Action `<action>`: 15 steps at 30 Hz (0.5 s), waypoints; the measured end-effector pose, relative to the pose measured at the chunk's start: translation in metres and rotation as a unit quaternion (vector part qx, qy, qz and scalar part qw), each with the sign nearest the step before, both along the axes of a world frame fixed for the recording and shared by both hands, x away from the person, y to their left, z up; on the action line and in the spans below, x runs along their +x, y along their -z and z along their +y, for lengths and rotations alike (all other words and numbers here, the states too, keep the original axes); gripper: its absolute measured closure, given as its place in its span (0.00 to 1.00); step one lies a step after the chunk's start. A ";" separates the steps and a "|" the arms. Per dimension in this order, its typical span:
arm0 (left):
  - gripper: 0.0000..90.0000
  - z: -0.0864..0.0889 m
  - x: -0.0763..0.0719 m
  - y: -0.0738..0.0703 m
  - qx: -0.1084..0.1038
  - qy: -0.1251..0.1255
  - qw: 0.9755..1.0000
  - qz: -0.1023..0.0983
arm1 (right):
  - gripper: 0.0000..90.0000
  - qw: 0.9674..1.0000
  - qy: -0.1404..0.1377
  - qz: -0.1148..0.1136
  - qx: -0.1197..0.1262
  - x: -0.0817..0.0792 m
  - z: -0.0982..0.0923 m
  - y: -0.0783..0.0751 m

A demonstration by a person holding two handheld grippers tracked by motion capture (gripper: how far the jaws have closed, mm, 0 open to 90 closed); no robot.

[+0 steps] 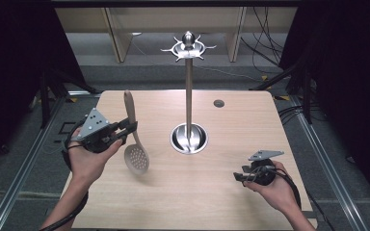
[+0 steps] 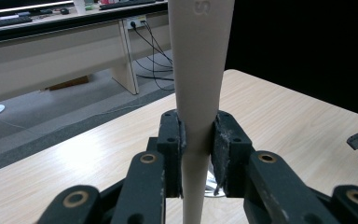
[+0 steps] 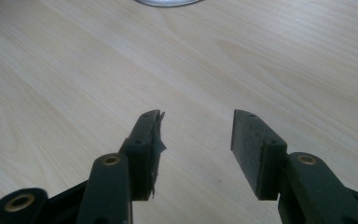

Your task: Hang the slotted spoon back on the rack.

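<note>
One camera hangs high over the person's side and looks forward and down across the whole pale wooden table (image 1: pixel 207 192), far enough back to take in both hands. The left gripper's camera sits just behind its jaws, looking level along them, very near the beige plastic slotted spoon (image 2: pixel 198 93) clamped between them. The right gripper's camera tilts down close to the tabletop; beyond its parted jaws lies the round silver base of the tall metal utensil stand (image 3: pixel 168 2), also seen from above.
</note>
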State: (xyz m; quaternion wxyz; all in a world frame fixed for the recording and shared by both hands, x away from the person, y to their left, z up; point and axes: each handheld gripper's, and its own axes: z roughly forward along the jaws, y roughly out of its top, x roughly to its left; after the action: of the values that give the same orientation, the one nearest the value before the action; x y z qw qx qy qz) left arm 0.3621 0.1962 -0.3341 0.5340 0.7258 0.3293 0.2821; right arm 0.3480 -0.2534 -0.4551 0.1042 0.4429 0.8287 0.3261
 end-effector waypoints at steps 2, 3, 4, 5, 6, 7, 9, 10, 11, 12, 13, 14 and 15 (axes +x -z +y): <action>0.82 -0.002 0.001 -0.001 0.000 0.000 1.000 0.000 | 0.59 1.000 0.001 -0.001 0.001 0.000 0.000 0.000; 0.82 -0.003 0.002 -0.001 -0.001 0.001 1.000 0.000 | 0.59 1.000 0.001 -0.001 0.001 0.000 0.000 0.000; 0.82 -0.005 0.002 -0.002 -0.001 0.000 1.000 0.000 | 0.59 1.000 0.001 -0.001 0.001 0.000 0.000 0.000; 0.82 -0.005 0.002 -0.003 0.007 0.003 1.000 0.000 | 0.59 1.000 0.000 -0.001 0.001 0.000 0.000 0.000; 0.82 -0.006 0.003 -0.003 0.005 0.002 1.000 0.000 | 0.59 1.000 0.000 -0.001 0.001 0.000 0.000 0.000; 0.82 -0.007 0.003 -0.004 0.004 0.001 1.000 0.000 | 0.59 1.000 0.001 -0.001 0.001 0.000 0.000 0.000; 0.82 -0.010 0.004 -0.005 0.006 0.002 1.000 0.000 | 0.59 1.000 0.000 -0.002 0.001 0.000 0.000 0.000; 0.82 -0.011 0.005 -0.006 0.003 0.001 1.000 0.001 | 0.59 1.000 -0.002 -0.003 0.001 0.000 0.000 0.000; 0.82 -0.013 0.006 -0.007 0.001 0.000 1.000 0.000 | 0.59 1.000 -0.002 -0.003 0.001 0.000 0.000 0.000; 0.82 -0.015 0.006 -0.008 0.002 -0.001 1.000 0.001 | 0.59 1.000 -0.001 -0.003 0.001 0.000 0.000 0.000; 0.82 -0.016 0.006 -0.008 0.003 -0.001 1.000 -0.001 | 0.59 1.000 0.001 0.000 0.001 0.000 0.000 0.000; 0.82 -0.017 0.006 -0.009 0.002 0.000 1.000 0.000 | 0.59 1.000 0.001 0.000 0.001 0.000 0.000 0.000; 0.82 -0.018 0.007 -0.009 0.002 0.001 1.000 0.000 | 0.59 1.000 -0.004 -0.007 -0.003 0.000 0.000 0.000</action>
State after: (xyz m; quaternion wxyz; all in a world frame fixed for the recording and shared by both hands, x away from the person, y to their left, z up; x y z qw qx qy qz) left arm 0.3688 0.1778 -0.3252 0.5324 0.7276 0.3279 0.2822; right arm 0.3481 -0.2538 -0.4556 0.1096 0.4369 0.8306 0.3273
